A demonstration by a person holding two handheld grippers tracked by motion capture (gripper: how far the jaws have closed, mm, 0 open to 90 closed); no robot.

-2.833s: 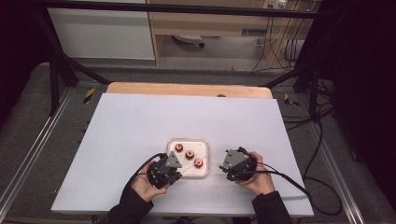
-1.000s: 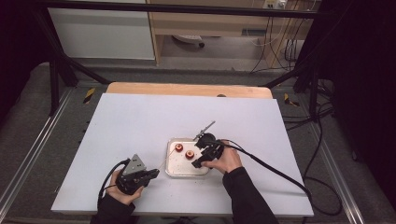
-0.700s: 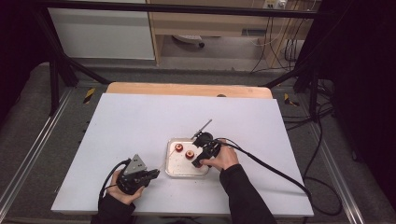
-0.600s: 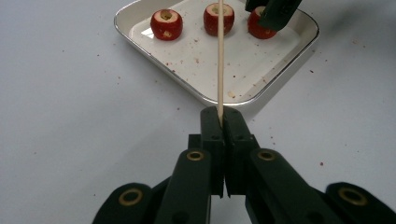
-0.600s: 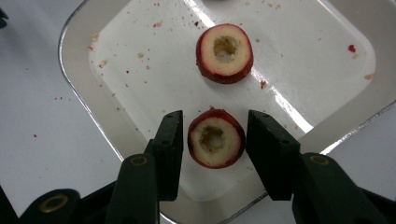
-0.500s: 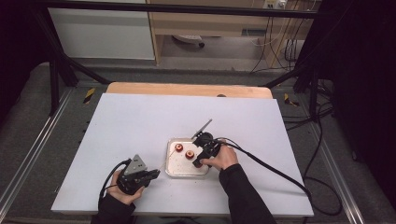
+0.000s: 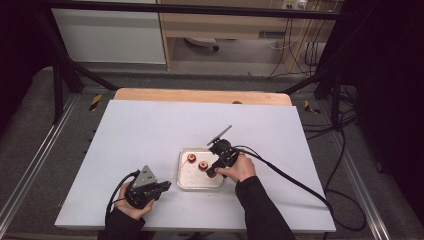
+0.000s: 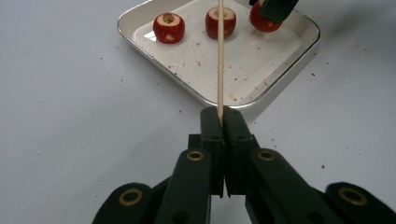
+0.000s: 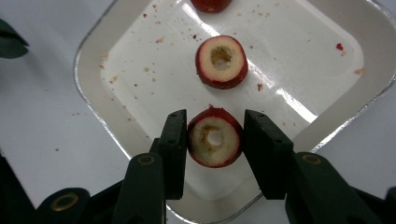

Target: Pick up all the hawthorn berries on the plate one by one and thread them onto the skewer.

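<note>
A shallow metal tray (image 7: 192,178) on the white table holds three cored red fruits. My right gripper (image 9: 215,140) is shut on the nearest fruit (image 9: 208,142), one jaw against each side, with the fruit resting in the tray. A second fruit (image 9: 221,60) lies just beyond it and a third (image 9: 210,4) at the top edge. My left gripper (image 8: 219,114) is shut on a thin wooden skewer (image 8: 219,56) that points over the tray rim (image 8: 261,95) toward the middle fruit (image 8: 221,22). In the high view the left gripper (image 7: 166,185) sits left-front of the tray and the right gripper (image 7: 212,172) over its right side.
Red crumbs speckle the tray and the table near it. The white table (image 7: 150,130) spreads wide behind and to both sides. A wooden edge (image 7: 200,95) borders its far side. Cables trail off to the right (image 7: 290,175).
Since 2.8 s ago the left gripper pulled back to the left front and the right gripper moved onto the tray's right side. Over the last second both hold nearly still.
</note>
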